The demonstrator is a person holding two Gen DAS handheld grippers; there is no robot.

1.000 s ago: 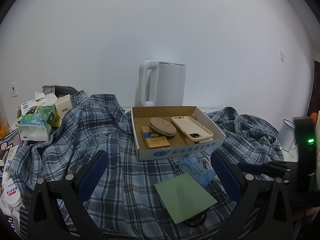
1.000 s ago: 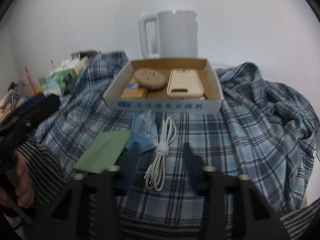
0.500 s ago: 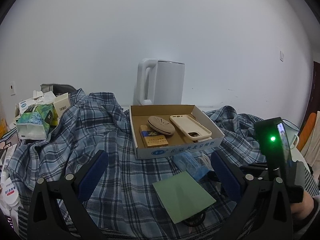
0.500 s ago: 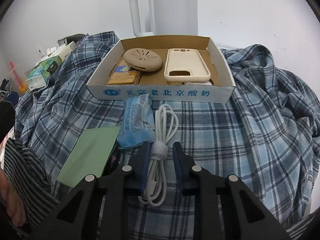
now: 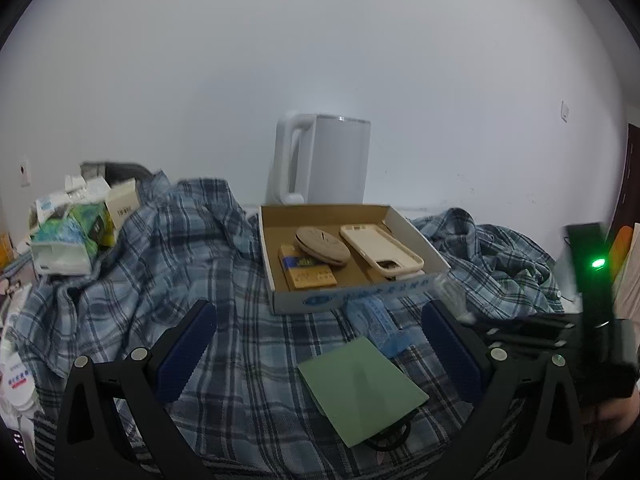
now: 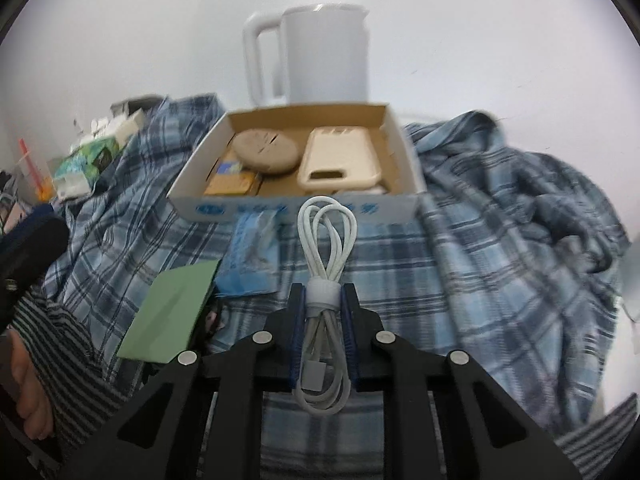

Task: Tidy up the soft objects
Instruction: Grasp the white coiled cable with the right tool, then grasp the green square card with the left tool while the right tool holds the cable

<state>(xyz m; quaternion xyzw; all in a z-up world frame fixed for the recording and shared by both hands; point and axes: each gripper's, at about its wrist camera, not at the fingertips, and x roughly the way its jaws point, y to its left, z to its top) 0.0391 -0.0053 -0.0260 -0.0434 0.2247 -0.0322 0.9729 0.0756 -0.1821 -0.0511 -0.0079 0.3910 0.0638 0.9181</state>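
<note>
The right gripper (image 6: 323,300) is clamped on the coiled white cable (image 6: 325,252), its blue pads pressing the bundle at its grey strap; the loop sticks out toward twelve o'clock, in front of the cardboard box (image 6: 296,206); the box sits on a blue plaid shirt (image 6: 500,240) and holds a cream phone case (image 6: 340,160), a round tan disc (image 6: 266,152) and a yellow pack (image 6: 232,184); a white kettle (image 6: 320,56) stands behind it at twelve o'clock; at ten o'clock from the gripper lie a blue packet (image 6: 250,258) and a green card (image 6: 170,316); the left gripper (image 5: 318,350) hangs released, jaws wide apart over the shirt, nothing between them.
</note>
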